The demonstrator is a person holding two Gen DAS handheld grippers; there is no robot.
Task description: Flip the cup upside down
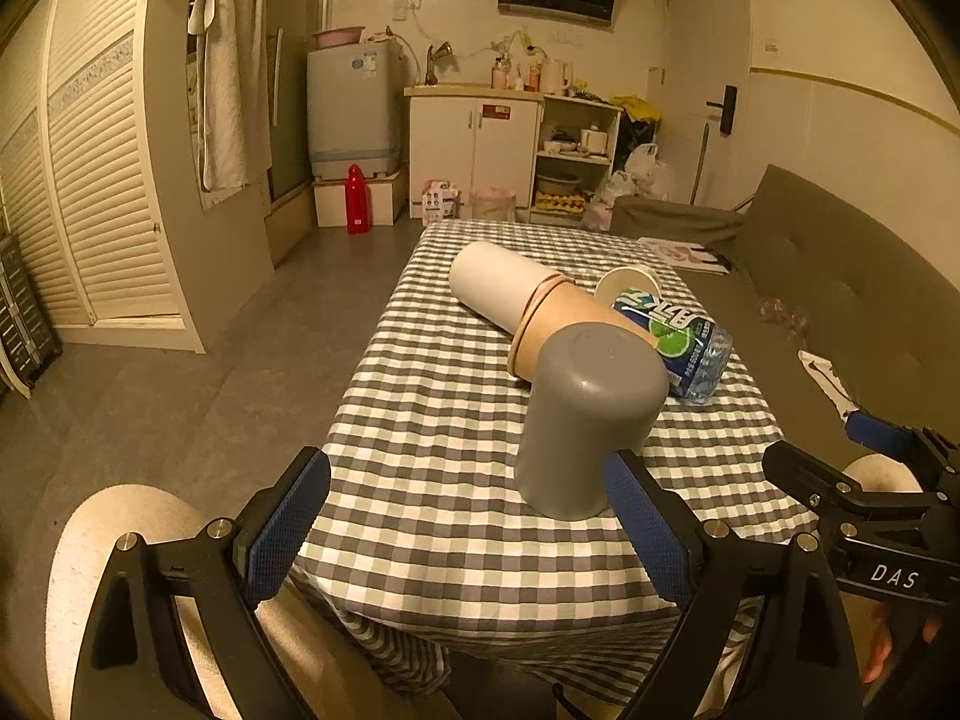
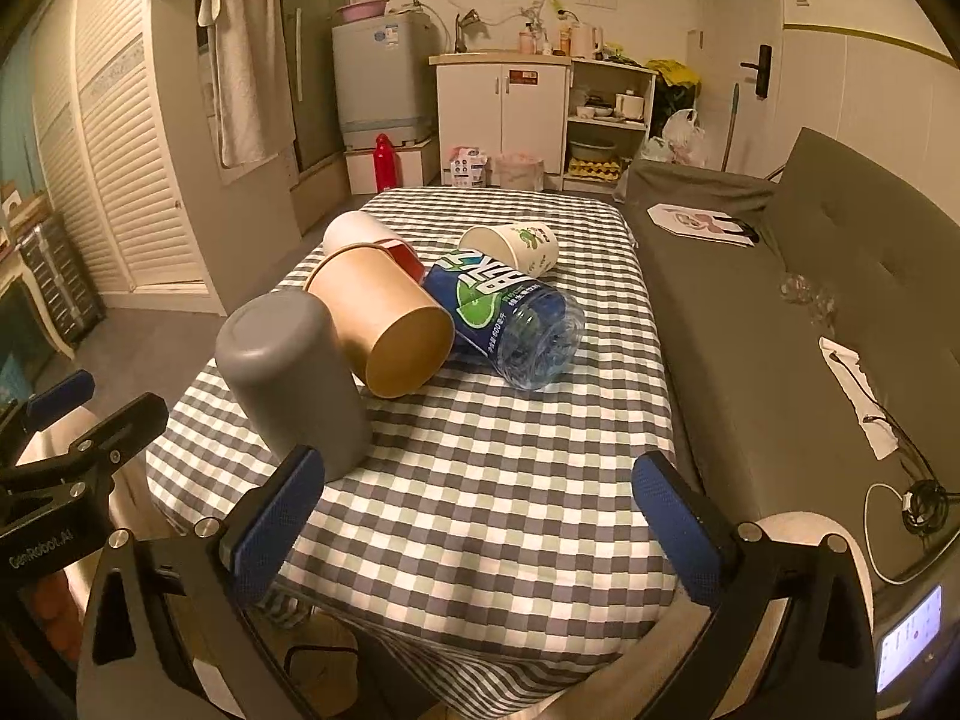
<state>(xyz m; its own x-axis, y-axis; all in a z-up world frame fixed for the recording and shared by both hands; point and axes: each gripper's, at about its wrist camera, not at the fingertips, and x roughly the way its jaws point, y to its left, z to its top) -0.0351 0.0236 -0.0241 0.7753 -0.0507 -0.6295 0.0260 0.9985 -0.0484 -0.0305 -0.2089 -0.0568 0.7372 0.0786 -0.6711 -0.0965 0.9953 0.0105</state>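
A grey plastic cup stands upside down on the checked tablecloth, its closed base up; it also shows in the right wrist view. My left gripper is open and empty, just in front of the cup, with its right finger next to the cup's rim. My right gripper is open and empty, with the cup beyond its left finger. The right gripper also shows at the right edge of the left wrist view.
Behind the grey cup lie a brown paper cup, a white cup, a blue-labelled plastic bottle and a small printed paper cup. A grey sofa runs along the table's right side. The floor lies to the left.
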